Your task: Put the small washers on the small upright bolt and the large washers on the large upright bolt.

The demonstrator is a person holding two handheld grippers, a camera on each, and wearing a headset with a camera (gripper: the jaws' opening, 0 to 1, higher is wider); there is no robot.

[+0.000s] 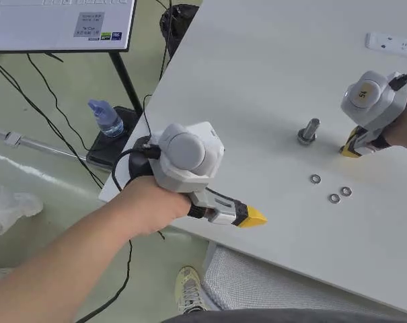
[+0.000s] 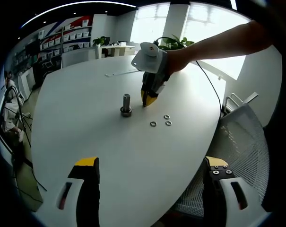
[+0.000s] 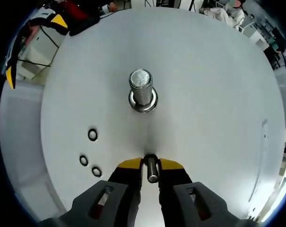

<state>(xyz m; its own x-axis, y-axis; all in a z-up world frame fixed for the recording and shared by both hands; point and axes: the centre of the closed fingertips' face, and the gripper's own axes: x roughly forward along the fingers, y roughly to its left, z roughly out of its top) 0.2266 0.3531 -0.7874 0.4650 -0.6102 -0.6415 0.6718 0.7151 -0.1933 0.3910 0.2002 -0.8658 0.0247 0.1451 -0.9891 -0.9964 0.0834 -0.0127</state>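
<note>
Right gripper (image 3: 151,164) grips the small bolt (image 3: 152,173) low over the table (image 3: 218,94).
Its fingers (image 3: 128,165) are nearly closed on the bolt. The large bolt (image 3: 142,90) stands ahead of them, with three washers (image 3: 92,135) to their left. Left gripper (image 2: 151,163) jaws gape wide, empty. The washers look light, stiff and slippery, so they are probably best pinched across the rim.

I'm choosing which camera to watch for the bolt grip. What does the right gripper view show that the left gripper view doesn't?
Right gripper view: the small bolt clamped between the yellow-tipped jaws of the right gripper, and the flat top of the large bolt seen from above.
Left gripper view: the left gripper with its jaws wide apart over the table edge, the hand holding the right gripper seen from outside, and a mesh chair.
Shared: the large bolt standing upright, three loose small washers and the white table.
</note>
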